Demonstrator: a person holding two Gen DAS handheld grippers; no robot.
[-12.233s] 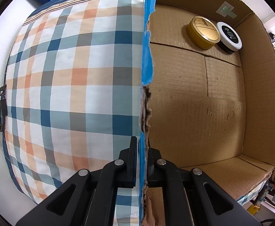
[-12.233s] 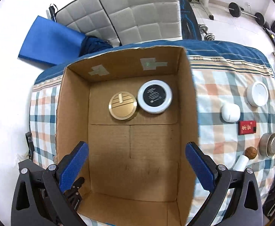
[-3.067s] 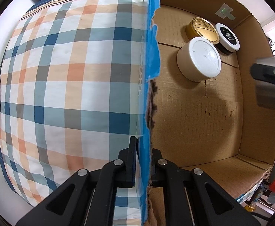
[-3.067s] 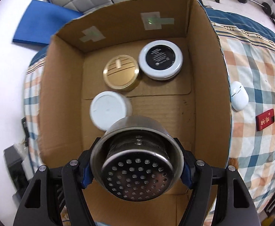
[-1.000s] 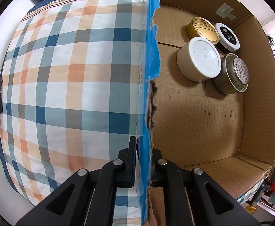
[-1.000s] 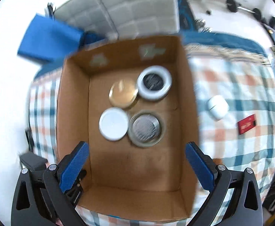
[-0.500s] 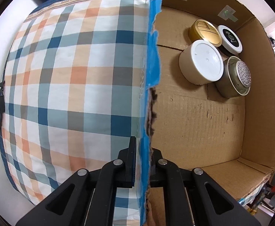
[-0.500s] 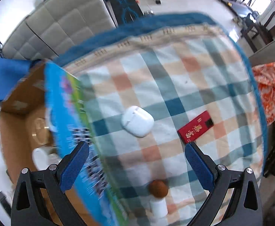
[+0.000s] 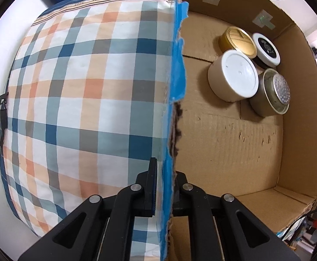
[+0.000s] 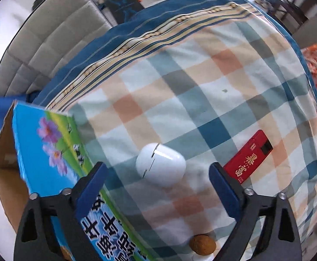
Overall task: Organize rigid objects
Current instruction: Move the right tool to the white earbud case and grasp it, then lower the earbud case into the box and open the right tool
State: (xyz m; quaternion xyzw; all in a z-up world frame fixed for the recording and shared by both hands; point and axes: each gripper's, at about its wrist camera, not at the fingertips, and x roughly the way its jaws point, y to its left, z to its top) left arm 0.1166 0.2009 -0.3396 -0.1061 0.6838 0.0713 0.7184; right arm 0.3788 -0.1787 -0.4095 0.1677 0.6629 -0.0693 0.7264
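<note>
Four items are in the cardboard box (image 9: 234,143), clustered at its far right corner: gold tin (image 9: 237,41), black-topped tin (image 9: 266,49), white-lidded jar (image 9: 234,75) and perforated metal cup (image 9: 271,94), all touching or just beside one another; the rest of the box floor is bare. Left tool (image 9: 164,187) is pressed together, pinching the box's near wall (image 9: 172,108), the one with the torn blue edge; my read is it's bracing the box. Right tool (image 10: 156,171) sits outside the box over the plaid cloth (image 10: 202,87) on the tabletop, jaws spread but closing, with the white earbud-style case (image 10: 160,166) lying between them; pads not touching it yet. Left to sort, as far as visible: that white case, the red packet (image 10: 248,157) just beyond the right finger, a walnut (image 10: 203,244) near the bottom edge, and something white just below the walnut, too cropped to identify. So roughly halfway, judging by the count: four in, at least three out. Step in hand looks like the pick of the white case. Plenty of free floor in the box for the remainder.
</note>
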